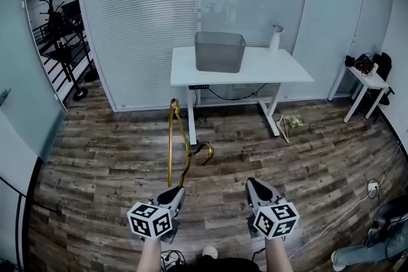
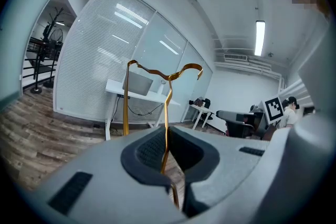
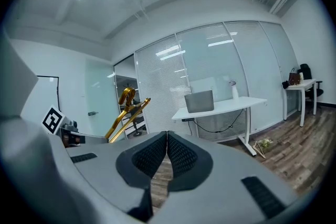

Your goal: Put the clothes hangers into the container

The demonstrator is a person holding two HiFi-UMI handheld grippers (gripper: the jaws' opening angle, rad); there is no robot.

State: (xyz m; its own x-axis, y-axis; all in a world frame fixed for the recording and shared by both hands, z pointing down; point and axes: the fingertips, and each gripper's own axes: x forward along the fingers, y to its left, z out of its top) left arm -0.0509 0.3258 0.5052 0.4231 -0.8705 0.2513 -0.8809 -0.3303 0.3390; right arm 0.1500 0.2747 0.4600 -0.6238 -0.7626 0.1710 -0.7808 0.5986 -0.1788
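As judged from the head view, transport stage only, with nothing yet delivered.

Clamped in the left gripper [image 1: 173, 195]: one gold clothes hanger [image 1: 171, 137], pinched by a single thin strand between pads closed tight on it. Closed on nothing: right gripper [image 1: 254, 186], pads pressed together, only floor beyond them.

Well apart from both grippers, against the far glass wall: grey container [image 1: 220, 51], upright on a white table [image 1: 280, 73], no hanger showing above its rim.

Remaining, by estimate: crossing the wooden floor [image 1: 115, 156], raising the hanger over the rim, lowering it in, letting go. No further hangers in sight in any view.

Long axis of the hanger directed away from the left jaws and ahead toward the table, clear of the floor and touching nothing but the pads. Straight bar along its left side, wavy shoulder line along its right. Hook probably at the far end, as the right gripper view suggests, though too small and curved by the lens to be sure.
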